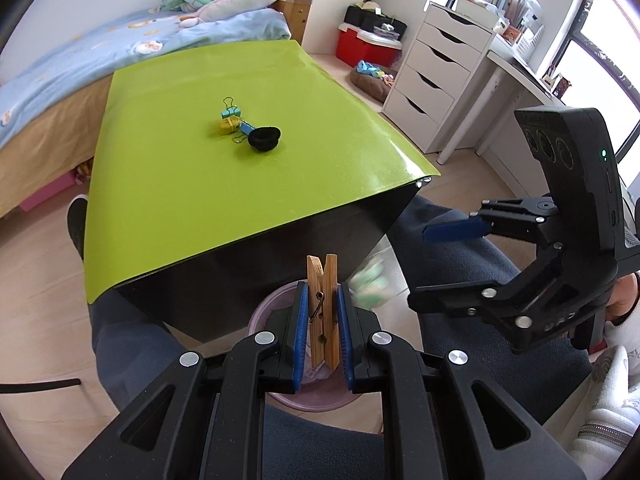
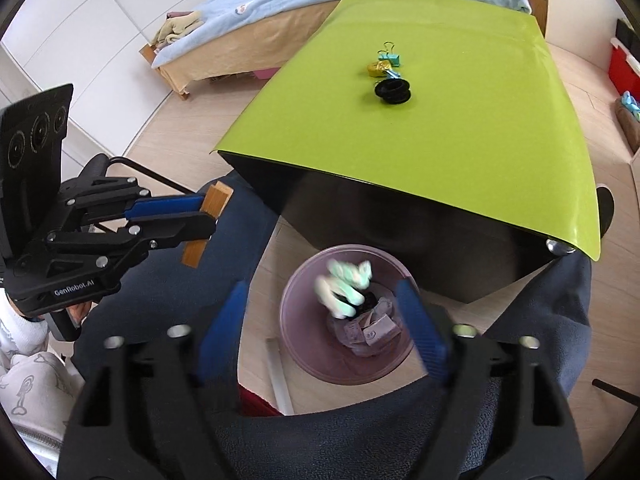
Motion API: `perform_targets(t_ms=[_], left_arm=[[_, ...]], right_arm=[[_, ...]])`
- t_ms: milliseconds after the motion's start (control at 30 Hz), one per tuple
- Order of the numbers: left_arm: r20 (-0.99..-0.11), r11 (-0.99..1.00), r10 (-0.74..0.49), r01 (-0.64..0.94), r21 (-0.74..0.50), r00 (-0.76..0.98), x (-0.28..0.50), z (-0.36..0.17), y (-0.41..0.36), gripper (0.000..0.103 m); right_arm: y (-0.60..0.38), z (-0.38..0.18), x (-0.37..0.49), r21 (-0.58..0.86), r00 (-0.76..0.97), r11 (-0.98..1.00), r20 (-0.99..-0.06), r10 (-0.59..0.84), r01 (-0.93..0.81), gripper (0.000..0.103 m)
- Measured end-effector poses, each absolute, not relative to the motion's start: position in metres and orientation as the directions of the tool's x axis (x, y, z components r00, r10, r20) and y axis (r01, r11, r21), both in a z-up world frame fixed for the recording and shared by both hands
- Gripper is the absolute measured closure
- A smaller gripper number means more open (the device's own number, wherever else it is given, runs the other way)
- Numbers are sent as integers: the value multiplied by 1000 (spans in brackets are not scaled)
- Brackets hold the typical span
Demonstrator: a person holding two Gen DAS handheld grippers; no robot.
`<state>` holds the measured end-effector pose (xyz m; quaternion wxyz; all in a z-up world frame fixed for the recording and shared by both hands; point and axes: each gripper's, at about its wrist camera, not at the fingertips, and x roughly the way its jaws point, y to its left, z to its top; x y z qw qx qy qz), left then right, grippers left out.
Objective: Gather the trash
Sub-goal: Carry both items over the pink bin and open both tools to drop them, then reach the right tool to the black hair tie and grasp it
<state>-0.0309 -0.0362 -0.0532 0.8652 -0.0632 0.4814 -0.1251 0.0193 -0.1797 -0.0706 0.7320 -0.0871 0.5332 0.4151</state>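
The room had a pale wooden floor (image 1: 32,288). A bed (image 1: 80,52) with a blue cover stood behind the green counter (image 1: 240,184). A white drawer unit (image 1: 436,68) stood beside a bright window (image 1: 592,60). White wardrobe doors (image 2: 100,20) lined one wall.

Green-topped table (image 1: 168,152) carries binder clips (image 1: 231,119) and a black round thing (image 1: 264,138), touching, mid-top. Wood floor (image 2: 192,136) holds a pink bin (image 2: 296,344) just beside table's near edge.
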Motion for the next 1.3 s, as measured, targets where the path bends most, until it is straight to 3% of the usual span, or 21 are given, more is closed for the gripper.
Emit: perform_targets(t_ms=[67,400,433,467,633,767,1300], left_arm=[[-820,960,-281,162,-230,499,-31,-55,-39,89],[-830,948,-309,217,-231,464,-30,-59,-50,85],[-831,946,-314,222,-235,458,-30,-60,-51,79],[-834,947,-313,221,-234,455,-30,-61,-52,62],[-828,952,-302,194,-237,472,-30,-64,-49,13],[-825,962,-272,156,-223,496,-29,-65,-43,8],[-793,983,-174,60,-172,584,-21,-52,-17,8]], right_arm=[[-183,-70,21,320,91,650,-851,517,-689,14],[-209,-52,33,299,203,719,-829,521,-627,10],[-211,-50,34,299,209,723,-827,522,-623,10],[-213,-49,35,299,215,727,-825,523,-618,9],[-220,-48,38,301,230,739,-821,522,-603,8],[-219,-49,37,298,235,738,-819,523,-605,6],[-201,-47,44,284,232,727,-822,520,-625,5]])
